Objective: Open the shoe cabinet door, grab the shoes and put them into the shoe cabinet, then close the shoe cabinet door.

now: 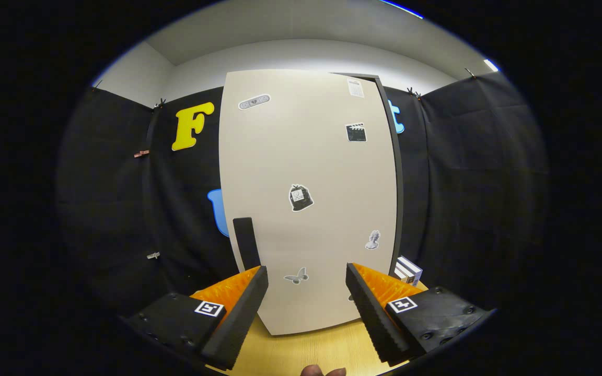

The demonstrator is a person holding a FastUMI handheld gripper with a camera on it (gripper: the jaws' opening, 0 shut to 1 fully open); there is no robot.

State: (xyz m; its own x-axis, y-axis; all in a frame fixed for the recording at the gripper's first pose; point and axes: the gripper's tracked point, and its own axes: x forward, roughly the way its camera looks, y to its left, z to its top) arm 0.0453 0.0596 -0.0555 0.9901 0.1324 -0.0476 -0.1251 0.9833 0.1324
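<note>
Beige sticker-dotted shoe cabinet door with dark handle, beyond released, spread tongs.

- One shoe cabinet door, with one dark handle
- Six stickers on that door
- One small box beside it
- One gripper, jaws apart

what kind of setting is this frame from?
Likely a staged recording booth, not a home: black cloth walls clipped up around a wooden tabletop, with a stickered shoe cabinet door standing shut on it. The claw is open before it.
</note>
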